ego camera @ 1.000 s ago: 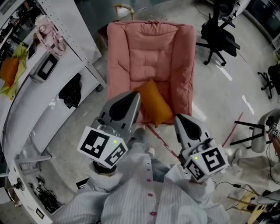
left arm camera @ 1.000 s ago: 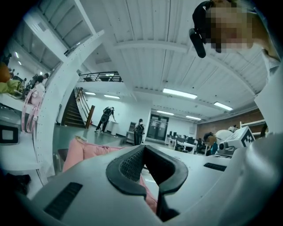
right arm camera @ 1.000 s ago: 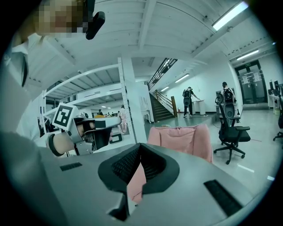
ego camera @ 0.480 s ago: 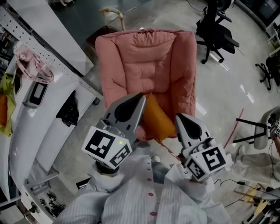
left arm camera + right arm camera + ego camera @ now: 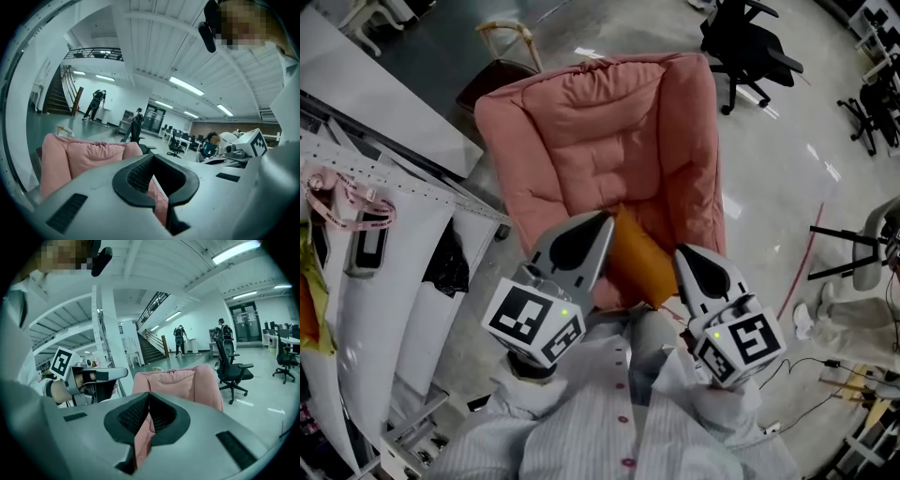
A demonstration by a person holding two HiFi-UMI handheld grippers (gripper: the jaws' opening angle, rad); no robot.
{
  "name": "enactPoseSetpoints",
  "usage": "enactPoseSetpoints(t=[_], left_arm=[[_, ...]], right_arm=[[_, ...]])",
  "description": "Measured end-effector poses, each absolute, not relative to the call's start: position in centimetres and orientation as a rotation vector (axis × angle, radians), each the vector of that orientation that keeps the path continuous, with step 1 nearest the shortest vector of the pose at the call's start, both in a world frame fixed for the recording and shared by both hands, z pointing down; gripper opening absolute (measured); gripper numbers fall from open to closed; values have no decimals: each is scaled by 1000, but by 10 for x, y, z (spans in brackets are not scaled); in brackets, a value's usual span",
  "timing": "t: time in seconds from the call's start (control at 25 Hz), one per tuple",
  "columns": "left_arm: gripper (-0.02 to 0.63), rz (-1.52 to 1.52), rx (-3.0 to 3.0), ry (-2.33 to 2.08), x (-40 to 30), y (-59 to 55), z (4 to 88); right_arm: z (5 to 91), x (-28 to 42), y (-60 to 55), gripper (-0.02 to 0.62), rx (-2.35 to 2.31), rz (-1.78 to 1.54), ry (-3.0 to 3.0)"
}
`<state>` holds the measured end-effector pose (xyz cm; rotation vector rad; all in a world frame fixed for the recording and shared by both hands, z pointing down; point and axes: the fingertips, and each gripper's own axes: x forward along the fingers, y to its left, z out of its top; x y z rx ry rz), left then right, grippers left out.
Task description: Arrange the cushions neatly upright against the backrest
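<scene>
Left gripper (image 5: 598, 225) and right gripper (image 5: 682, 255) closed, empty. We should open both, pinch cushion (image 5: 639, 261) at chair (image 5: 699, 159) front edge by top corners, stand it against backrest (image 5: 600, 112).

You are working in a large open-plan office hall that doubles as a test floor. Findings:

- The polished concrete floor (image 5: 773, 187) is unbroken by walls.
- Black swivel office chairs (image 5: 748, 42) stand loose on it.
- Rows of desks (image 5: 187, 139) with more chairs fill the far end.
- Strip lights (image 5: 187, 86) hang from a high ribbed ceiling.
- A staircase (image 5: 151, 351) climbs to a railed mezzanine (image 5: 91, 53).
- White perforated panels (image 5: 403, 211) stand at your left.
- People (image 5: 97, 101) stand in the distance.
</scene>
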<state>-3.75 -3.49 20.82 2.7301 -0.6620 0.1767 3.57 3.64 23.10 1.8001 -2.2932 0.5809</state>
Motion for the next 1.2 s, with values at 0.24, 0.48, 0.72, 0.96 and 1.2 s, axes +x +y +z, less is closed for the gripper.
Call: enactPoseSetpoints(t=[0.24,0.48,0.72,0.96,1.2], left_arm=[[11,299,2711,-598,-20,-51,248],[11,416,2688,-545,-4,-58,294],[11,495,2636,-501,10,-62,343],[11,605,2599,-486,23,-68,398],[12,684,2547,-432,36,-64,447]], right_arm=[[271,58,33,12,1851,693,-2187],[318,85,46,14,1894,826,-2081],[375,112,61,14,1921,933,-1970],[434,131,70,14,1949,1082,-1890],[485,143,81,15,2010,1191,-1808]])
